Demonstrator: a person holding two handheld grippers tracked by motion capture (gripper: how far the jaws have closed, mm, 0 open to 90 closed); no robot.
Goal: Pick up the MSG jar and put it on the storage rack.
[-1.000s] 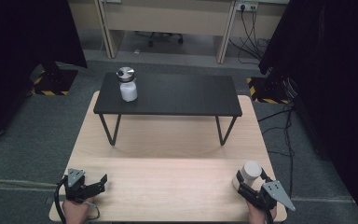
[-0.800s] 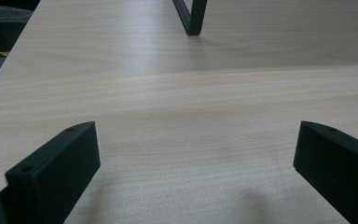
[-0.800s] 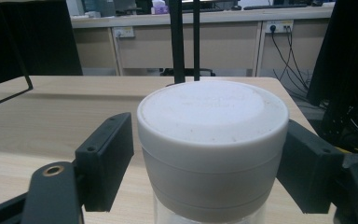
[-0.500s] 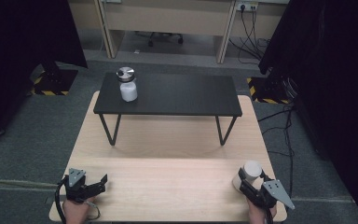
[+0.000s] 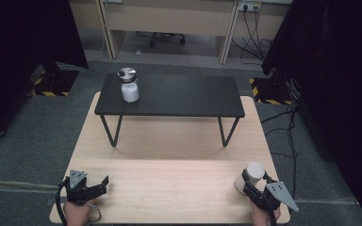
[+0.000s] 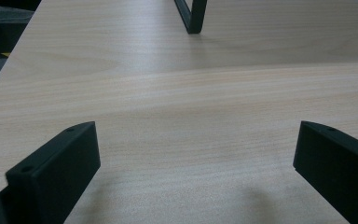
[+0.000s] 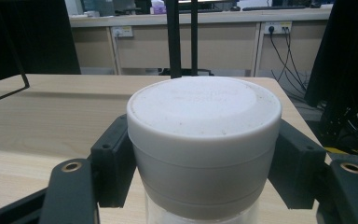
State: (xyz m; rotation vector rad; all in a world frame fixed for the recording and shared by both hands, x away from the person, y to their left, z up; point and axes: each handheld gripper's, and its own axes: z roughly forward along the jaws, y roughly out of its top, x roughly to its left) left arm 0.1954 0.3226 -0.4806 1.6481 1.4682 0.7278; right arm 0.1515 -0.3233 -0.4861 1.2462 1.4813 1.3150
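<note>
My right gripper [image 5: 250, 187] sits at the near right corner of the wooden table [image 5: 169, 183], and its jaws have just been closing — they now clamp a white-capped jar [image 5: 252, 175] from both sides. In the right gripper view the black pads press the flanks of the wide white cap [image 7: 204, 135], with a bit of clear jar body visible below it; the jar [image 7: 204, 154] stands upright on the wood, close to the table's right edge. Beyond it I see bare light wood running back to a low black bench [image 5: 169, 94] that stands on the table, its thin metal legs [image 5: 110, 132] planted on the wood. On the bench's left end stands a second jar [image 5: 129, 85], white-bodied with a shiny metal lid, well apart from the one I am gripping. Nothing lies between the right gripper and the bench. My left gripper [image 5: 100, 184] rests at the near left corner, jaws spread wide with nothing between them — the left gripper view has the two black pads far apart over plain wood, and one bench leg [image 6: 192, 16] showing at the top. Around the table lie grey carpet, black curtains on both sides, and cables [image 5: 287, 132] trailing on the floor to the right.
</note>
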